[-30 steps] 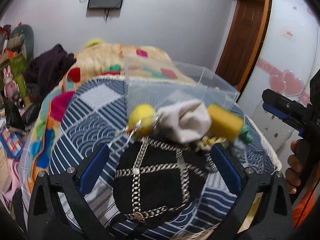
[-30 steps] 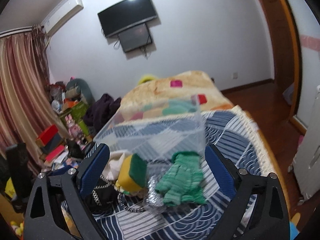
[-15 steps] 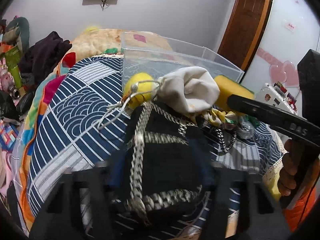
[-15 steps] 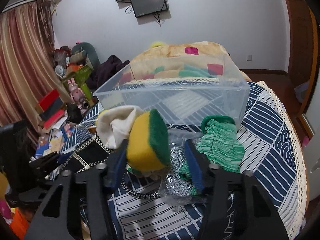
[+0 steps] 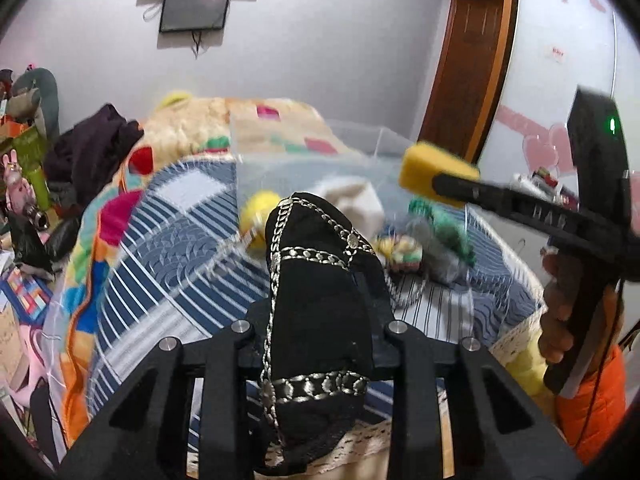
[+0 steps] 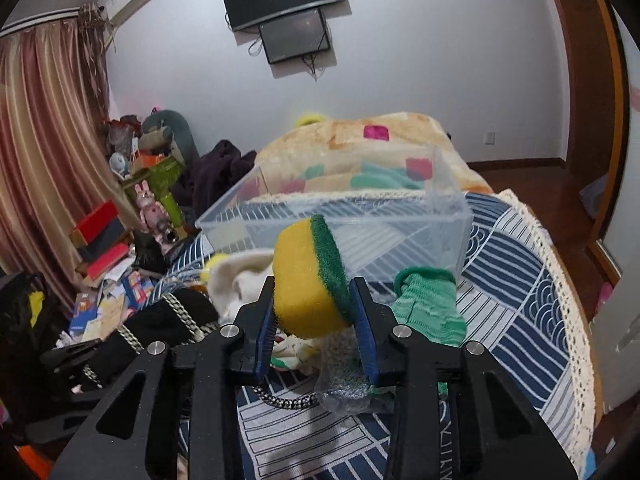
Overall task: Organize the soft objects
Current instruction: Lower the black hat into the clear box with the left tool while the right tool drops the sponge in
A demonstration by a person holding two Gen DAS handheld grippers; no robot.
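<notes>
Through the left wrist camera, our left gripper (image 5: pixel 320 316) pinches the black chain-trimmed pouch (image 5: pixel 316 320) upright, lifted off the bedspread (image 5: pixel 176 248) for carrying. Through the right wrist camera, our right gripper (image 6: pixel 316 320) squeezes the yellow-green sponge (image 6: pixel 310 276), aimed at the clear bin (image 6: pixel 452 216) just behind it, presumably its destination.

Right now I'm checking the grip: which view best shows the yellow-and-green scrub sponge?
The right wrist view: the yellow-and-green scrub sponge sits large between the right gripper's pads, both layers visible. The left wrist view shows only its yellow end, blurred.
</notes>
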